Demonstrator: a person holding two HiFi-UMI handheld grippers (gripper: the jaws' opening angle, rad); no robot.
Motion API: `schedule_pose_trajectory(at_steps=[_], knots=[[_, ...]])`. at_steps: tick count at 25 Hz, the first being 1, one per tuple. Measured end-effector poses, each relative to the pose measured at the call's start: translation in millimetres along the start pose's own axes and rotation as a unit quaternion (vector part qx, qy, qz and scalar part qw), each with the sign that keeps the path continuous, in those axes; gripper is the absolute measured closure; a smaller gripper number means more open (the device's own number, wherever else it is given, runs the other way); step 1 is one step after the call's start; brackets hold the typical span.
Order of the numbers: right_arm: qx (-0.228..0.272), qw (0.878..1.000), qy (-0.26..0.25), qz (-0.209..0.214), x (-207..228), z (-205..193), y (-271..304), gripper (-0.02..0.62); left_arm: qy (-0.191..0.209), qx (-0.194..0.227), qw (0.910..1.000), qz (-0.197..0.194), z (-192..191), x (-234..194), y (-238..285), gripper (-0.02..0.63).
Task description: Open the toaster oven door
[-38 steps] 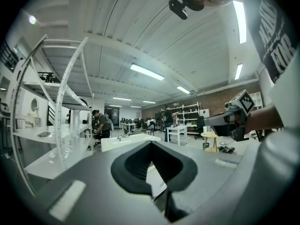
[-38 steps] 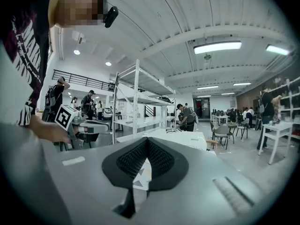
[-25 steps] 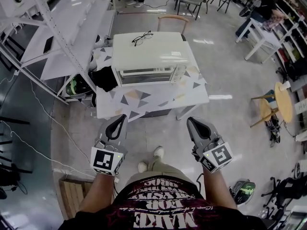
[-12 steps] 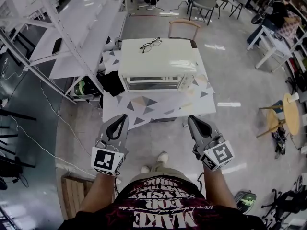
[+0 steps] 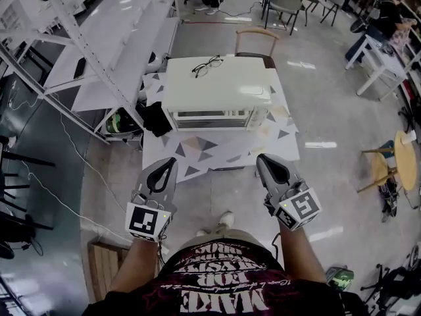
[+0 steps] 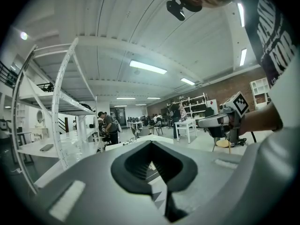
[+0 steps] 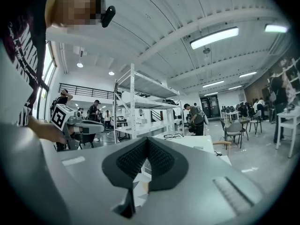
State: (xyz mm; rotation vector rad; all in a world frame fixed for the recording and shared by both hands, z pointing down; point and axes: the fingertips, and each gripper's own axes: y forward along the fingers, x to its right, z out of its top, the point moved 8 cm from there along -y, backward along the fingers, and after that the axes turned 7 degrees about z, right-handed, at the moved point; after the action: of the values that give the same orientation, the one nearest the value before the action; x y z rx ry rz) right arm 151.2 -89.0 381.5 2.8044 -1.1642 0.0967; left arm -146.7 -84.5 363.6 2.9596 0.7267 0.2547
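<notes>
looking steeply down on a cream, box-shaped toaster oven [image 5: 217, 87], set toward the far side of a white bench with a grey triangle pattern [image 5: 217, 153], with dark-framed spectacles [image 5: 206, 65] lying on its top. turned this way with its glazed door [image 5: 214, 118], shut.

holding the left gripper [image 5: 161, 173] and the right gripper [image 5: 273, 170] low and close to the body, side by side, short of the bench edge and well apart from the oven. jaws of both brought together at the tips, gripping nothing.

straight ahead and beyond both, then, about midway between them, so neither clearly nearer. probably a handle bar running left to right along the door's upper edge, though too small to confirm here. calls for a forward reach first, jaws parted, then closing across that bar from above.
</notes>
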Motion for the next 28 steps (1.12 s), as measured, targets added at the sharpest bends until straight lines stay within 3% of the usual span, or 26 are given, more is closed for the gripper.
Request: schedule_pose_trajectory(at_steps=[18, 28], knots=[[0.018, 0.999, 0.002, 0.045, 44, 2, 9, 0.569, -0.016, -0.011, 0.9986, 0.05, 9, -1, 9, 0.604], [0.05, 0.998, 0.008, 0.021, 59, 11, -7, 0.569, 0.004, -0.003, 0.9993, 0.038, 28, 8, 15, 0.604]])
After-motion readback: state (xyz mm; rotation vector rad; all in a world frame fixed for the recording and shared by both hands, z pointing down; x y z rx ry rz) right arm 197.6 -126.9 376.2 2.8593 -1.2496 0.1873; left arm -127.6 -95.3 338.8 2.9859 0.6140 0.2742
